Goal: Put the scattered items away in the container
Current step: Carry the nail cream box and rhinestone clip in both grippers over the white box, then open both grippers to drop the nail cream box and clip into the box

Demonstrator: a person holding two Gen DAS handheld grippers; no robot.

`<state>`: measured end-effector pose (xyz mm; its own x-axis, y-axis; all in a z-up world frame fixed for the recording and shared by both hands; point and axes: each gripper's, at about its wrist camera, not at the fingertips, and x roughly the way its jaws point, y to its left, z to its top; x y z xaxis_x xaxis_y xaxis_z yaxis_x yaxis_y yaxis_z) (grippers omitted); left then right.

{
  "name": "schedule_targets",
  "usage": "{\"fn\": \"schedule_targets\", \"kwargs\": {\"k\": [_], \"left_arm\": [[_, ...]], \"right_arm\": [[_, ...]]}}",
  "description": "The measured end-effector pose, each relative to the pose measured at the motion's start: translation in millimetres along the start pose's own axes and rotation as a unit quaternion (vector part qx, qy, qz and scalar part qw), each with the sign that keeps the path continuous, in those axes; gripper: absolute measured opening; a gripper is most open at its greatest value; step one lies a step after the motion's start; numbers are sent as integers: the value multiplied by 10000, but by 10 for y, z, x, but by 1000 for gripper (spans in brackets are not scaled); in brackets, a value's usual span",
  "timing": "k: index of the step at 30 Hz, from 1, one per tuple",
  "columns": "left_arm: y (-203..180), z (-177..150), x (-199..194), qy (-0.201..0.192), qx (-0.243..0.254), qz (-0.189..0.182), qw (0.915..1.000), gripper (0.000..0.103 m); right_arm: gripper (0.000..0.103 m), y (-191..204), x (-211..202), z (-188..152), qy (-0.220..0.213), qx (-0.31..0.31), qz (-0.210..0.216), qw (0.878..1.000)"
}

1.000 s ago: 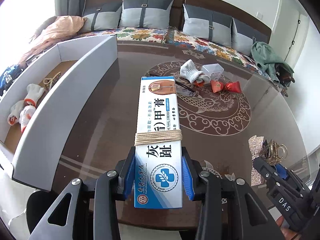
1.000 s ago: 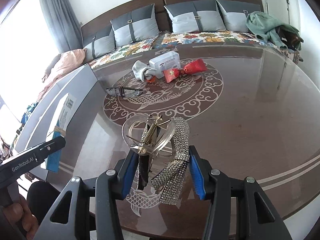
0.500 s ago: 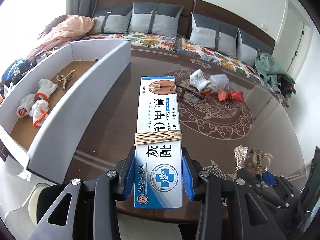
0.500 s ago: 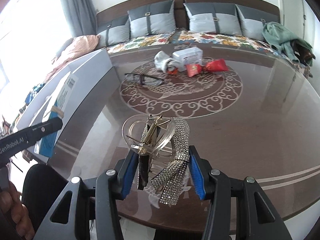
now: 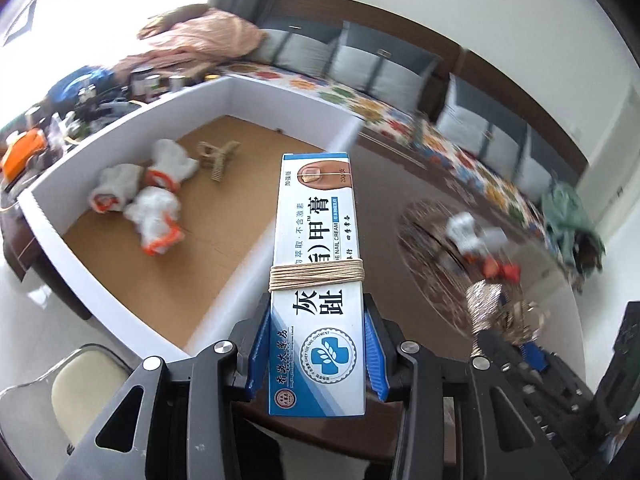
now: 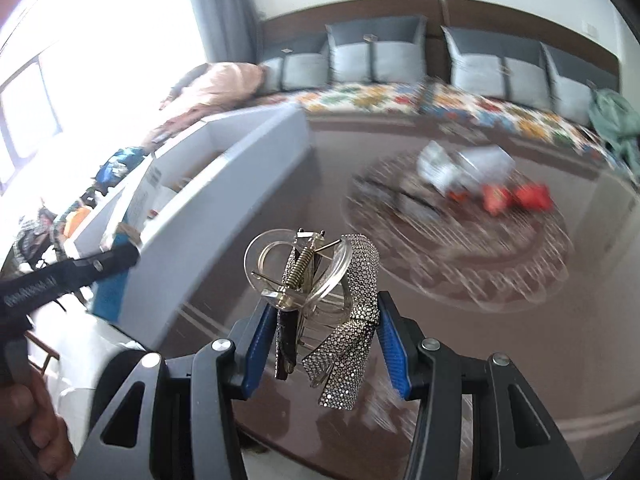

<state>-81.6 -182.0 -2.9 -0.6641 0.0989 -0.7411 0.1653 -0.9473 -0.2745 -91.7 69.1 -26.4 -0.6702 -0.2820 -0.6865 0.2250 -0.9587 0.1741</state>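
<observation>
Both tools have been swung toward the container since a second ago, each with an item pinched.

Left tool point(image 5: 316, 354) is pressed onto the lower end of a nail cream box point(image 5: 316, 280), bound with string, which is now held out over the near wall of the white container point(image 5: 60, 232). Light, stiff card is judged likely; the flat sides suit a pinch. Right tool point(image 6: 320, 344) is clamped on a clear hair claw point(image 6: 296, 268) with a rhinestone bow, judged brittle and slippery, best taken at the hinge. Three rolled socks point(image 5: 140, 204) and a tan hair claw point(image 5: 218, 156) lie inside the container. Blurred items are left on the desk point(image 6: 520, 340).
</observation>
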Motion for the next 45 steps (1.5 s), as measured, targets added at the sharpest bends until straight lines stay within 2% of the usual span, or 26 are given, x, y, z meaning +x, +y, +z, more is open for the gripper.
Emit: {"fn": "schedule_targets", "kwargs": {"k": [6, 8, 12, 14, 19, 22, 24, 25, 27, 30, 45], "left_arm": [[625, 499, 216, 87, -421, 96, 9990, 41], [764, 617, 325, 150, -455, 186, 9987, 41], [1025, 766, 603, 391, -673, 76, 9969, 41], [1119, 808, 733, 523, -746, 14, 9958, 41], [1208, 765, 981, 855, -766, -31, 9934, 41], [1243, 760, 1087, 1026, -794, 14, 9916, 45], [1251, 765, 1157, 1146, -768, 63, 9904, 58], [1256, 768, 1192, 1205, -755, 87, 9898, 61], [1265, 773, 1261, 1321, -730, 137, 9885, 63], [1304, 742, 1268, 1256, -820, 188, 9885, 63], [1119, 634, 1095, 1104, -681, 412, 9907, 63]], "right_arm": [[49, 771, 378, 761, -265, -389, 652, 9968], [49, 1008, 553, 983, -231, -398, 895, 9949], [49, 1455, 965, 1303, -125, -612, 1248, 9902], [49, 1601, 1267, 1372, 162, -600, 1414, 9880], [50, 1738, 1849, 1278, 849, -479, 1606, 9822], [51, 1785, 2108, 1171, 1144, -609, 1490, 9803], [52, 1823, 2213, 1121, 1343, -831, 1383, 9777], [53, 1839, 2233, 1103, 1385, -950, 1339, 9767], [57, 1863, 2248, 1080, 1345, -1072, 1269, 9769], [61, 1863, 2244, 1103, 1310, -1121, 1237, 9772], [62, 1866, 2130, 1165, 1250, -1057, 1343, 9773]]}}
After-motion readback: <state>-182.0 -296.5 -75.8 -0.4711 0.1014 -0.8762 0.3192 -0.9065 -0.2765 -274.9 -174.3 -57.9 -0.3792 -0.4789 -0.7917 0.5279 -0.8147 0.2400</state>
